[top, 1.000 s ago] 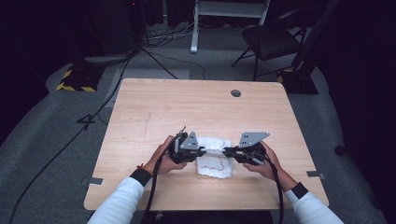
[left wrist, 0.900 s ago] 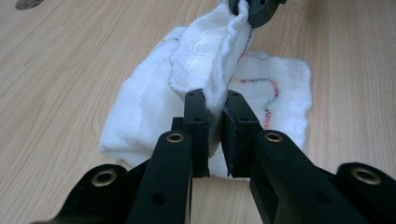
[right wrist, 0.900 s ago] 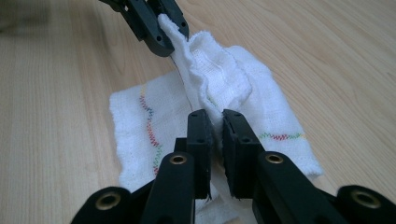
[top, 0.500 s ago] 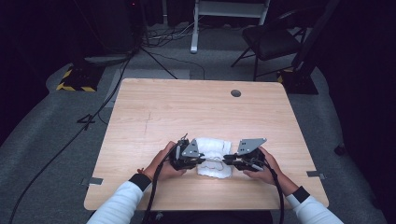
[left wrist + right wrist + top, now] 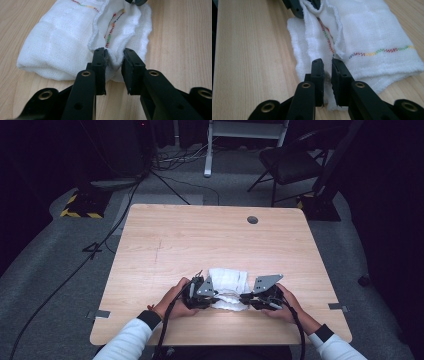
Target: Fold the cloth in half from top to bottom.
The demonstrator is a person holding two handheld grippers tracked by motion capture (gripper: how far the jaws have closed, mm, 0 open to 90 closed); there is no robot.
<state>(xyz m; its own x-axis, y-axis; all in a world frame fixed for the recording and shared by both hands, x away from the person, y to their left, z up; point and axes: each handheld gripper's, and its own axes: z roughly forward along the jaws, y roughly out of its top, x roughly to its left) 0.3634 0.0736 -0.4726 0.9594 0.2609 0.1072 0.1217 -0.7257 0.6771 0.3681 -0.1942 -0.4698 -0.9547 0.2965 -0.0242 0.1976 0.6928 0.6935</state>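
A white gauze cloth (image 5: 228,287) lies folded on the wooden table (image 5: 215,240), near the person's edge and roughly at its middle, between the two grippers. Its weave is loose and crinkled, its edges are frayed soft, and a zigzag line of red, yellow, green and blue stitching runs along the hems; in the left gripper view the upper layer (image 5: 62,42) is folded back so that an inner flap with the same stitching shows. The left gripper (image 5: 114,56) has a bunched edge of the cloth between its jaws, which stand slightly apart and have just been opening, so the fabric sits loosely in the gap rather than squeezed flat. The right gripper (image 5: 327,62) has its jaws nearly pressed together on a thin fold of the cloth's near edge, pinching it. Compared with a second ago, both hands have come lower and closer to the person in the high view, the left gripper (image 5: 202,292) and the right gripper (image 5: 260,295) now sitting down at the table surface, and the cloth lies flatter between them.
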